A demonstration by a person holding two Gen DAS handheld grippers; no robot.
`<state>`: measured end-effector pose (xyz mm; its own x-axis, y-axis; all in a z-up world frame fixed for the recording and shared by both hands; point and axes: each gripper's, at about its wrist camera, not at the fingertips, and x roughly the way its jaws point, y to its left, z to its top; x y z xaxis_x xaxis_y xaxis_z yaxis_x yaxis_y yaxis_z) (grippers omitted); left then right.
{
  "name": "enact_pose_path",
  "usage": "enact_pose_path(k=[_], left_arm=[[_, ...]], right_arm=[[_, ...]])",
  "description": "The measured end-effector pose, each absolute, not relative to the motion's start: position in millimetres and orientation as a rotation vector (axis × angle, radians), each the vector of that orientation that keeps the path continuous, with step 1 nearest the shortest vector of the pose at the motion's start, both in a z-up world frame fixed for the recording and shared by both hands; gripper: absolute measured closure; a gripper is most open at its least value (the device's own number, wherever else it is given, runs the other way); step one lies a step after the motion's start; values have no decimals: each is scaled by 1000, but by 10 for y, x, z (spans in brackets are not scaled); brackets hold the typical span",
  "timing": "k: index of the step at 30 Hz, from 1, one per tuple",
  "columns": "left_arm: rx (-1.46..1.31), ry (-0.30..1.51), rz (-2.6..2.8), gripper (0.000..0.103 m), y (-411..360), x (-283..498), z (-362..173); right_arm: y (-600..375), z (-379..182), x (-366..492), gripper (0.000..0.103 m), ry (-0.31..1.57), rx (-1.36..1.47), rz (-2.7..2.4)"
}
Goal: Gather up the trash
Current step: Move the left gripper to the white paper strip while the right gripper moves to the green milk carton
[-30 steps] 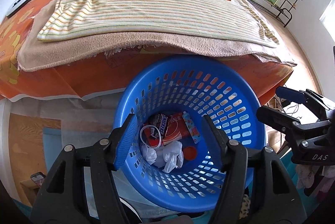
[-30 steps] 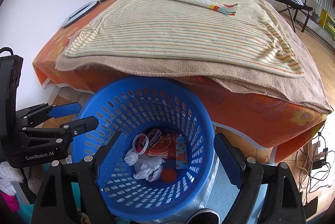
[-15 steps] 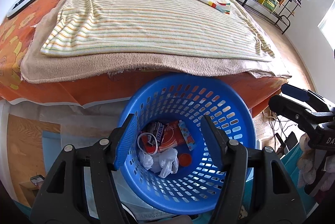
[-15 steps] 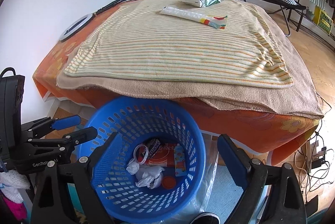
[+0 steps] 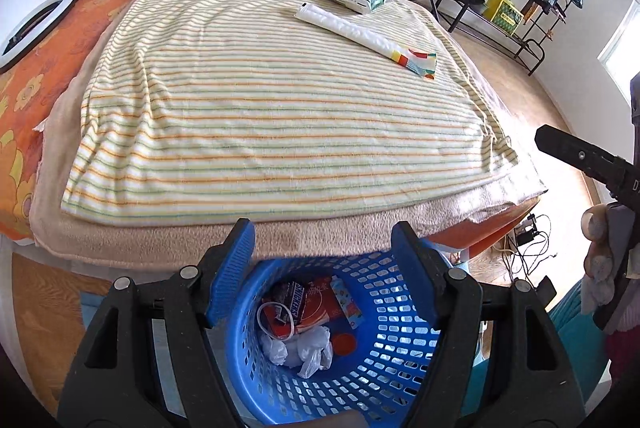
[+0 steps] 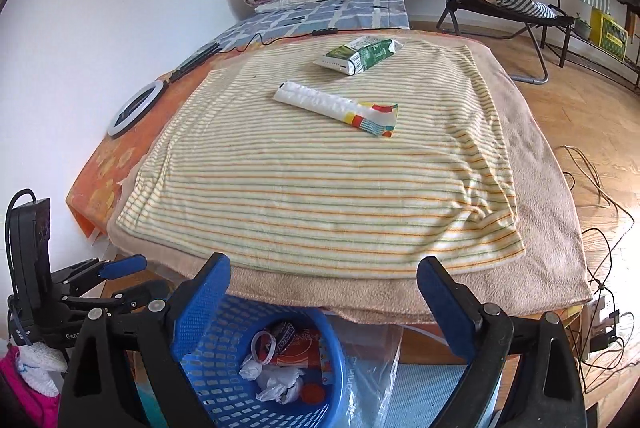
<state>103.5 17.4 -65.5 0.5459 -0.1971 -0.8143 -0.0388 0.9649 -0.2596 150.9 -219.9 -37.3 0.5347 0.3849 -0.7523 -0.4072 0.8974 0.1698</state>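
The left gripper [image 5: 322, 260] hung over the blue basket [image 5: 400, 348], and its black arms hid both sides of the basket rim. The jaws were spread wide and held nothing. In the basket lay a brown Snickers wrapper [image 5: 294, 302] whose name could be read, a red packet [image 5: 318, 308] with writing too small to read, a white ring [image 5: 269, 320], crumpled white plastic bags [image 5: 304, 350] and a small orange lid [image 5: 343, 342].

The basket stood on the floor, just beside the bed [image 6: 540, 228]. On the striped blanket [image 6: 320, 188], near the far end, lay a long white wrapper [image 6: 336, 104] with a bright colored tip, still on the bed. Just behind it lay a green and white packet [image 6: 360, 54]; its print was too blurred to read.

The right gripper [image 6: 324, 292] hung near the bed edge, with its jaws spread wide and nothing between them. Its left finger [image 6: 200, 308] covered part of the basket. At the right edge of the left view, only part of the right gripper and some fingertips [image 5: 596, 224] showed.
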Motion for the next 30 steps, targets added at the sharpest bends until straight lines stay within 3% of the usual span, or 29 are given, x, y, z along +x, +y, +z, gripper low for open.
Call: enact_pose_path(k=[12,30], left_arm=[[-359,958,-123,30,55,2369,-411],[-628,1003,15,30,260,3648,-949]], right_arm=[[-2446,-92,2487,8,829,39,412],[-2286,-361,4264,8,933,364,457]])
